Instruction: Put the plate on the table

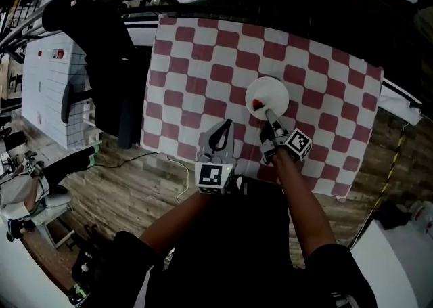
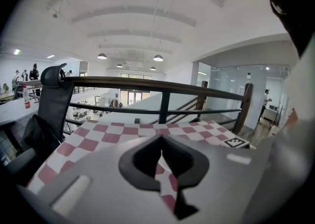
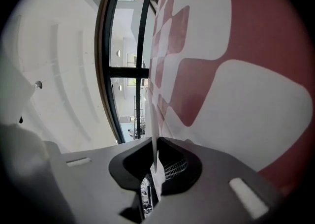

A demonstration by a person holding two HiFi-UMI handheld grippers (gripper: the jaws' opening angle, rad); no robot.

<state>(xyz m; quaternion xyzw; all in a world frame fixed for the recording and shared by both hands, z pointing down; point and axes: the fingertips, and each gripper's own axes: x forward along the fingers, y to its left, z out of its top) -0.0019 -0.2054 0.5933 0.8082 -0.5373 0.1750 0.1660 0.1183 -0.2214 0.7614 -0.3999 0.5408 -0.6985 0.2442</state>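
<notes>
Plate (image 1: 266,95) is sitting clamped by its rim in our right gripper (image 1: 272,121), over the checkered tablecloth (image 1: 203,49); we are aiming to lower it level, releasing only once flat. Left gripper (image 1: 220,136) is hovering, 2 jaws together, empty.

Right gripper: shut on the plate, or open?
The right gripper is shut on the plate: its view shows the thin white rim pinched between the jaws, and the head view shows it at the plate's near edge.
</notes>
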